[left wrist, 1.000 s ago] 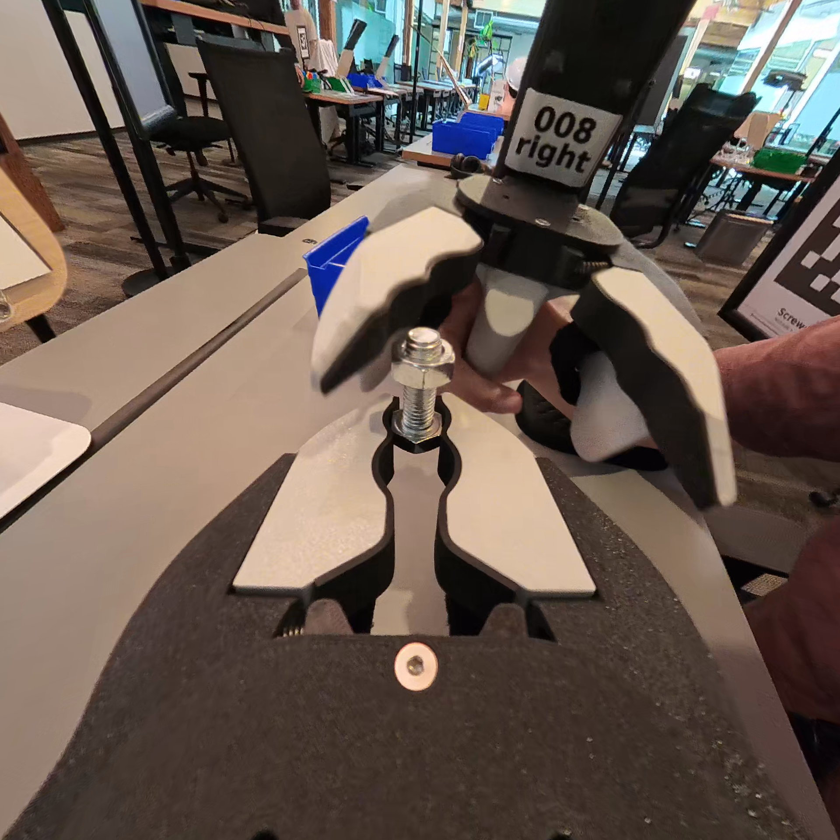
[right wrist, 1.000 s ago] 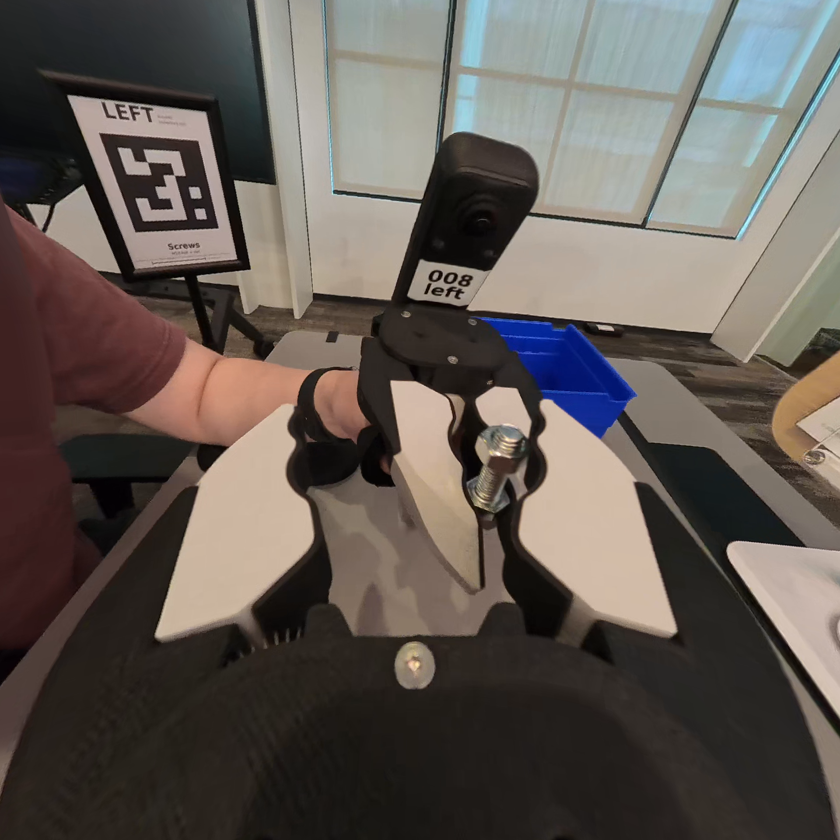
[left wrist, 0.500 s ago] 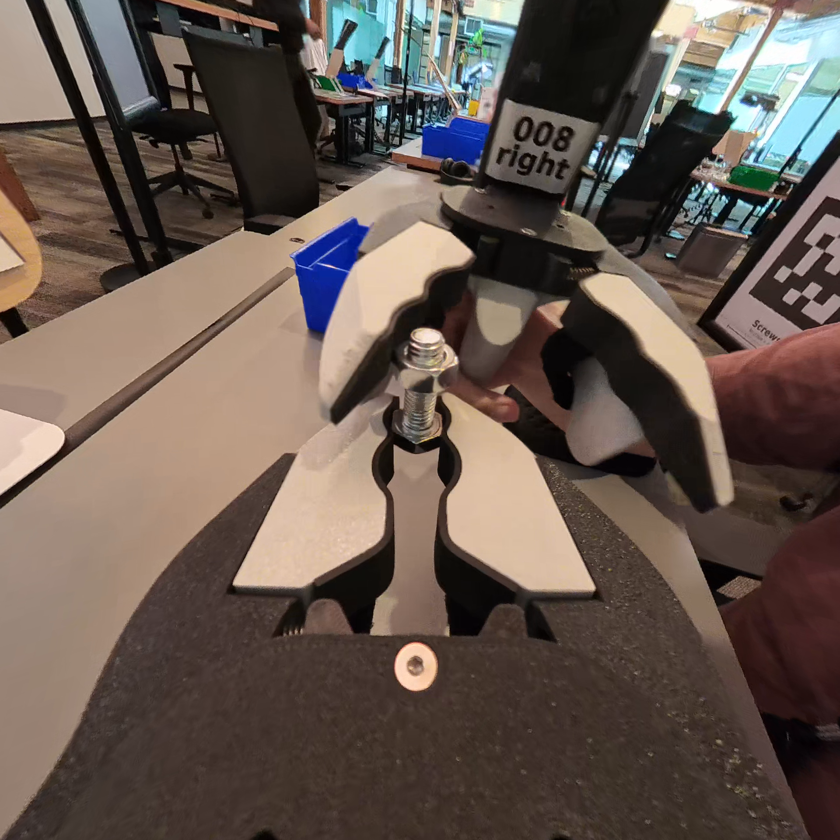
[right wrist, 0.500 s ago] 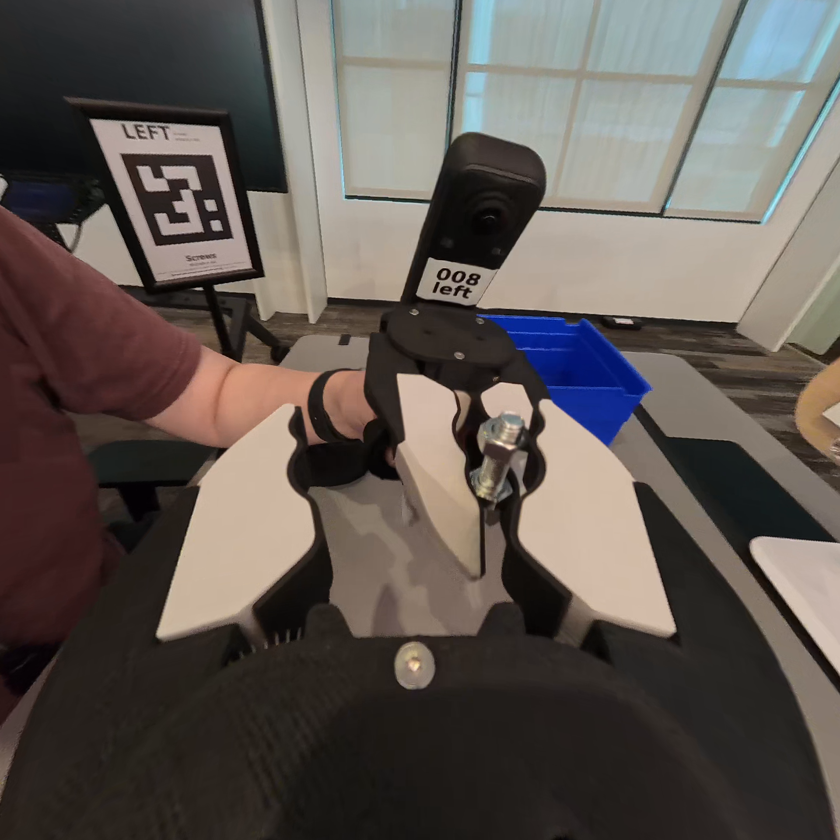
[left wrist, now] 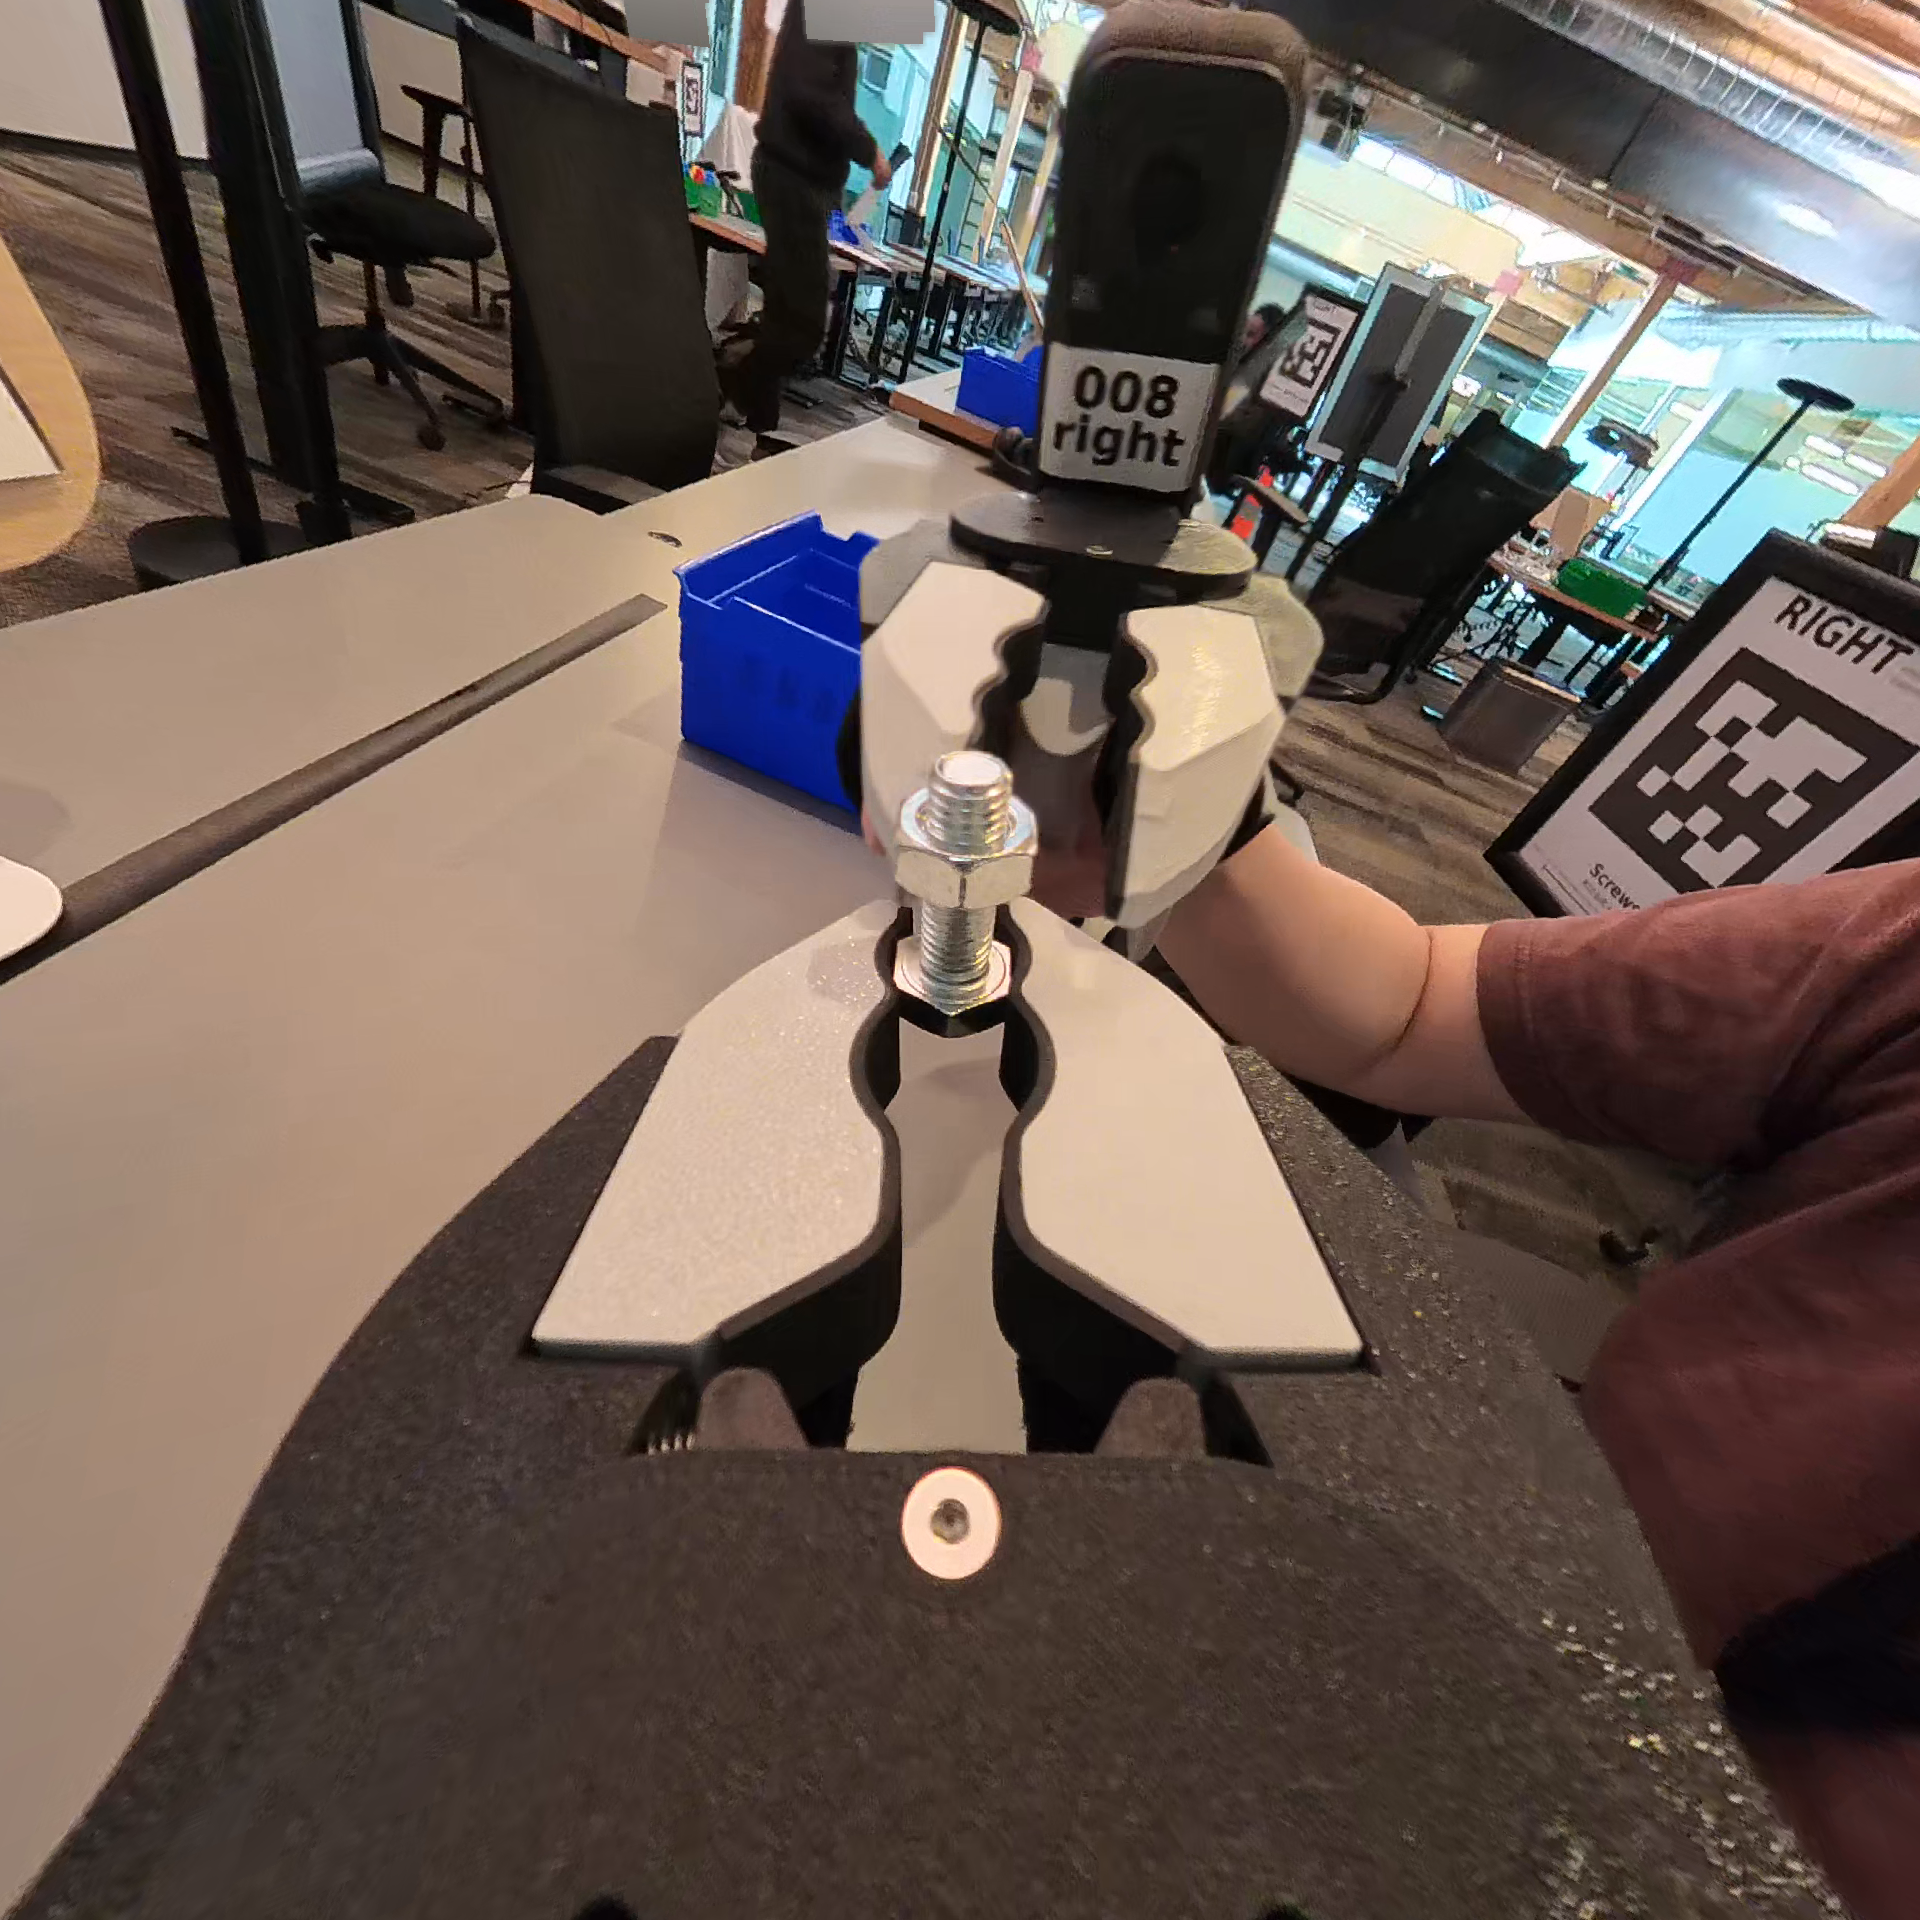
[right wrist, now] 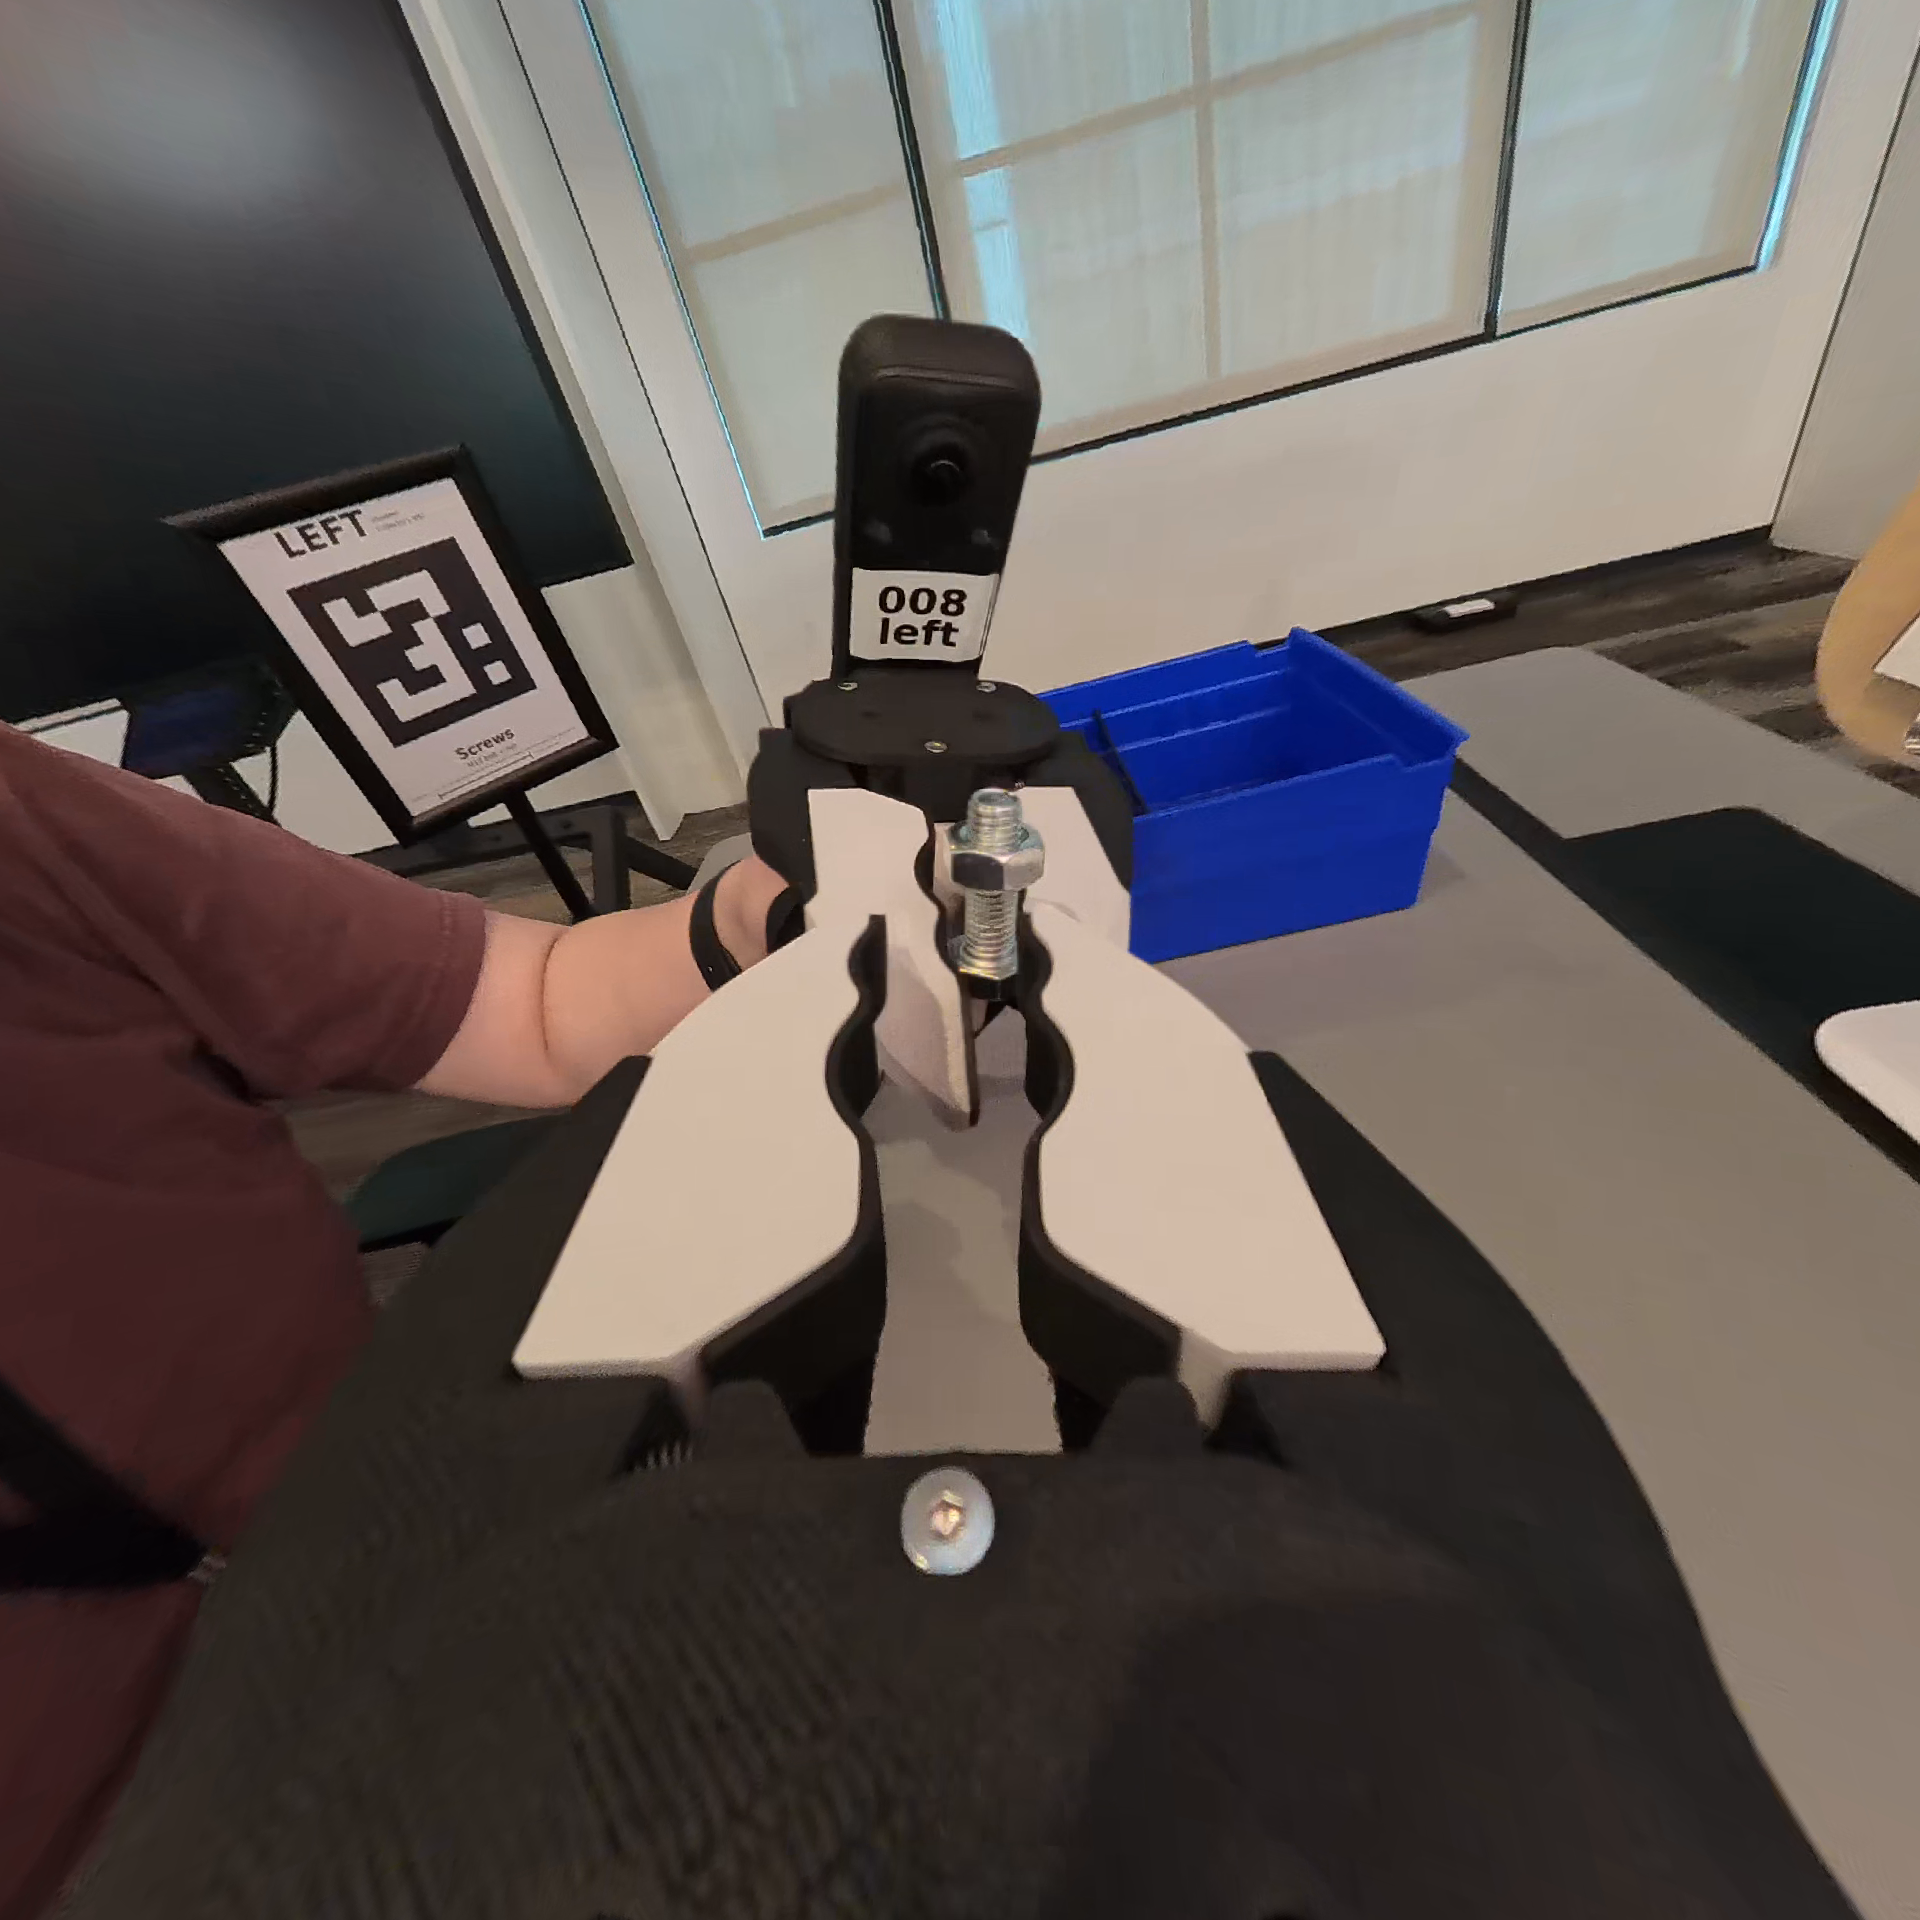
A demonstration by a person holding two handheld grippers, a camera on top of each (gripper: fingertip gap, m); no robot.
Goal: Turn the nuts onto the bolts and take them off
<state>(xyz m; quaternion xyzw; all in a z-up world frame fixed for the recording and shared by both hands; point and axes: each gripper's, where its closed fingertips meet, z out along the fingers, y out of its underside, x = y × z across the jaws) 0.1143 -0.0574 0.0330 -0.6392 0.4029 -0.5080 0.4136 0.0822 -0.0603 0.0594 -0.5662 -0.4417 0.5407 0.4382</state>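
Note:
A silver bolt (left wrist: 954,945) stands upright with a hex nut (left wrist: 966,862) threaded near its top. My left gripper (left wrist: 954,927) is shut on the bolt's head, above the grey table (left wrist: 416,935). My right gripper (left wrist: 1060,831) is just behind and to the right of the nut, not touching it. In the right wrist view my right gripper (right wrist: 956,945) has its jaws a narrow gap apart and holds nothing. There the bolt (right wrist: 987,925) and nut (right wrist: 987,862) rise just beyond its fingertips, held by the left gripper (right wrist: 982,997).
A blue bin (left wrist: 758,665) sits on the table behind the grippers; it also shows in the right wrist view (right wrist: 1278,810). Framed marker signs stand off the table at each side (left wrist: 1745,769) (right wrist: 405,644). A white pad (right wrist: 1870,1049) lies at the table's edge. The person's forearm (left wrist: 1330,997) reaches in. My two grippers' fingertips are within a few centimetres of each other.
My right gripper's jaws have narrowed from wide open, and it has come off the nut and backed away. The bolt has tipped from slanted to upright in the right wrist view.

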